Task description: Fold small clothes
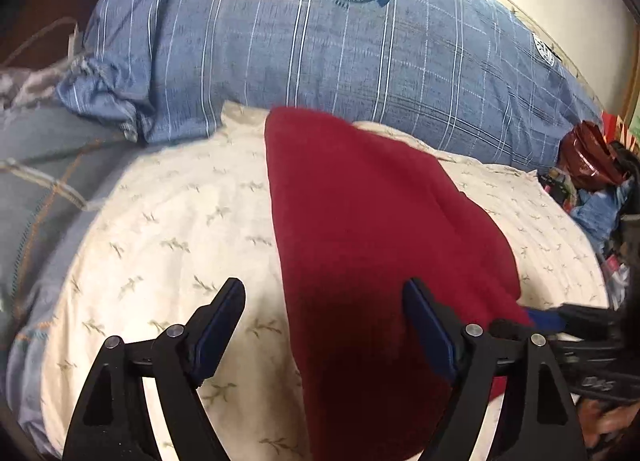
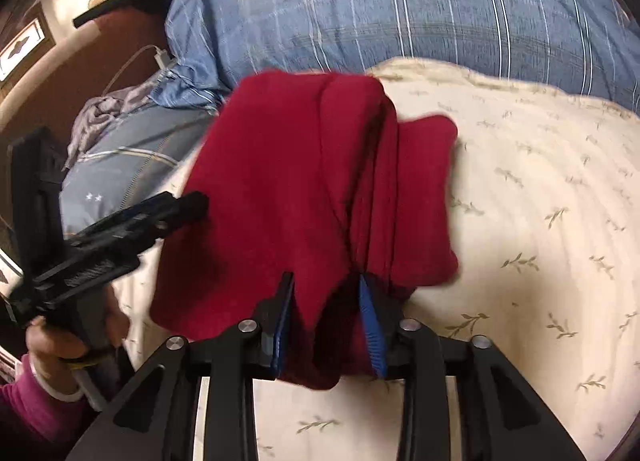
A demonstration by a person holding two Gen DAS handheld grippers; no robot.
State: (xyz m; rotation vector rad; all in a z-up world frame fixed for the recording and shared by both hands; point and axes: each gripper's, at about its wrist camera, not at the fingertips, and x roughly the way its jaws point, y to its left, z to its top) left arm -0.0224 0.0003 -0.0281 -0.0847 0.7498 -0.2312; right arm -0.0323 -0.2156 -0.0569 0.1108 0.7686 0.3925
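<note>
Red garment half-folded on the cream bedspread.
Right claw is clamped on its near edge; left claw stands spread apart above it, gripping nothing.

Bright, fisheye-warped, perhaps slightly motion-blurred

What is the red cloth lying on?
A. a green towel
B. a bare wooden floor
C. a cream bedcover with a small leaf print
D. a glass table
C: the red cloth lies spread over the cream bedcover printed with little leaf sprigs.
</note>
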